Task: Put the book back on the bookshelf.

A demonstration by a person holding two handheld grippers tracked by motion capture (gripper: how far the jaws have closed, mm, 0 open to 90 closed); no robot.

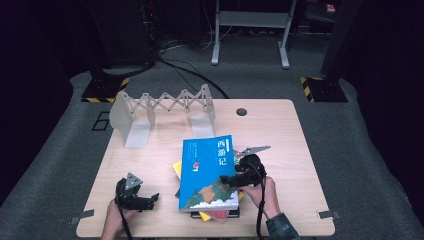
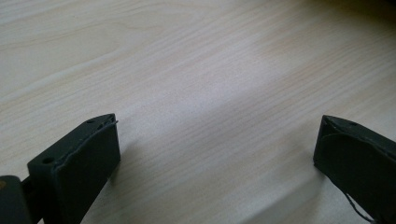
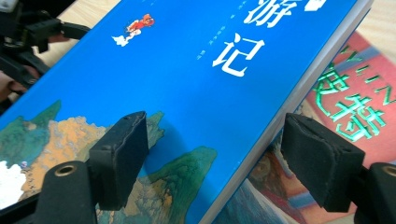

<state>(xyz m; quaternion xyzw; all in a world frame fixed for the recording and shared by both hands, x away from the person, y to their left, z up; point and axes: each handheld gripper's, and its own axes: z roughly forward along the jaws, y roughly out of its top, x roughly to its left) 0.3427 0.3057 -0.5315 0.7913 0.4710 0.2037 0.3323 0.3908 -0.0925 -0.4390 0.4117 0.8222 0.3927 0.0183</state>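
Book [image 1: 209, 172] lies atop stack [image 1: 216, 215] near desk's [image 1: 280, 125] front edge, centre. Right gripper [image 3: 212, 156] set at its right edge, one jaw over cover, one below, pads not yet seen pressing. Judged rigid, fairly heavy, glossy, slip-prone: best pinched deep along this edge. Left gripper [image 2: 215, 154] spread, empty, over bare wood at front-left.

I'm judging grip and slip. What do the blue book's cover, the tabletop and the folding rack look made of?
Blue book: glossy printed cover, probably coated paper or card, since light sheens off it.
Tabletop: pale wood-grain surface, matt with a soft sheen, possibly laminate.
Rack: smooth, matt light grey panels, likely plastic, though painted metal is possible.
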